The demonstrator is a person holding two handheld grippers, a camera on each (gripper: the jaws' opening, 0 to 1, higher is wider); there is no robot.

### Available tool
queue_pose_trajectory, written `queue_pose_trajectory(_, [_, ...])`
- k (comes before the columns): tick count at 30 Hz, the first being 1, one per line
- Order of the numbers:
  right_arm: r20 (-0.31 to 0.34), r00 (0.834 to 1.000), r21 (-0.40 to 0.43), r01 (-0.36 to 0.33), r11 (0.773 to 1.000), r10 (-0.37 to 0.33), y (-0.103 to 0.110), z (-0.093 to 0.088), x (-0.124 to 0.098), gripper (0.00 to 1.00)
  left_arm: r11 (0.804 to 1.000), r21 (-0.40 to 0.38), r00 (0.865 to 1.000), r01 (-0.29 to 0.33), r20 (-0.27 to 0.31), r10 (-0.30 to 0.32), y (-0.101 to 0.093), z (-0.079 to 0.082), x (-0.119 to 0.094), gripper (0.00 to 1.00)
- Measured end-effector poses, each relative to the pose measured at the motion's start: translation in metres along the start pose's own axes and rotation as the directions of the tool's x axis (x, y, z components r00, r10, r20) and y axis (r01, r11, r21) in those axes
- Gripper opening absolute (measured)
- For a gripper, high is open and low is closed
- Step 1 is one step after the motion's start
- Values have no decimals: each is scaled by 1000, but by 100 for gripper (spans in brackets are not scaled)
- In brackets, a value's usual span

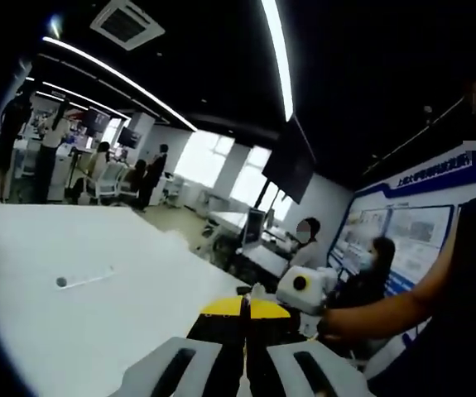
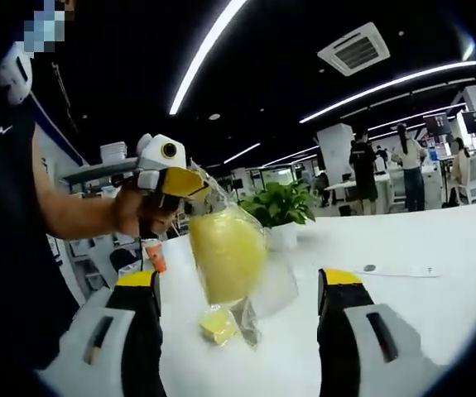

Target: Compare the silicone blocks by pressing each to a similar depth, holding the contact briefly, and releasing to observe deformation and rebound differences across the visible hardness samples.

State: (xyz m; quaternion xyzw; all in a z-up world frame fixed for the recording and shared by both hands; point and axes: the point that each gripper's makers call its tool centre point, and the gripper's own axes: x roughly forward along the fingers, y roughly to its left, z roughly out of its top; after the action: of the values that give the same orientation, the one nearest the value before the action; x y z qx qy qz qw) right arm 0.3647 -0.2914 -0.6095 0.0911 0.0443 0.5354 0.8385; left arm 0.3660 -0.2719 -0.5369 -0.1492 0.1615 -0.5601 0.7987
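In the right gripper view, my left gripper (image 2: 189,184) comes in from the left, held by a hand, and is shut on the top of a clear plastic bag. A round pale yellow silicone block (image 2: 225,252) hangs in that bag above the white table (image 2: 436,248). Below it a small yellow silicone block (image 2: 218,325) lies on the table beside crumpled clear wrap. My right gripper (image 2: 239,285) stands open, its jaws wide on either side of the hanging bag. In the left gripper view, my left gripper (image 1: 244,309) has its yellow tips pressed together.
A flat white strip with a dark round end (image 2: 387,270) (image 1: 64,281) lies on the table (image 1: 97,314). A potted plant (image 2: 281,204) stands at the table's far edge. A person's forearm (image 1: 387,310) reaches in from the right. Several people stand and sit in the office behind.
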Motion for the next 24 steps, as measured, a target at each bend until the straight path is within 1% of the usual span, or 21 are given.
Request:
queue_pose_trajectory(3, [34, 999, 7, -25, 1000, 25, 5, 8, 1, 58, 1000, -10, 1000, 15, 4, -15, -4, 1, 0, 0])
queue_pose_trajectory(5, [33, 999, 7, -41, 999, 41, 10, 9, 3, 55, 1000, -11, 1000, 24, 6, -24, -8, 1, -1, 0])
queue_pose_trajectory(8, [48, 997, 16, -68, 998, 67, 16, 13, 4, 49, 999, -17, 999, 35, 11, -35, -11, 2, -1, 0])
queue_pose_trajectory(14, [36, 995, 8, -90, 996, 90, 20, 11, 3, 38, 998, -31, 998, 50, 24, -49, -17, 4, 0, 0])
queue_pose_trajectory(17, [41, 994, 9, -99, 995, 98, 20, 12, 1, 31, 998, -32, 998, 49, 27, -48, -18, 3, 1, 0])
queue_pose_trajectory(24, [53, 992, 36, -118, 992, 116, 23, 13, -1, 25, 998, -44, 998, 39, 49, -37, -16, 4, -2, 0])
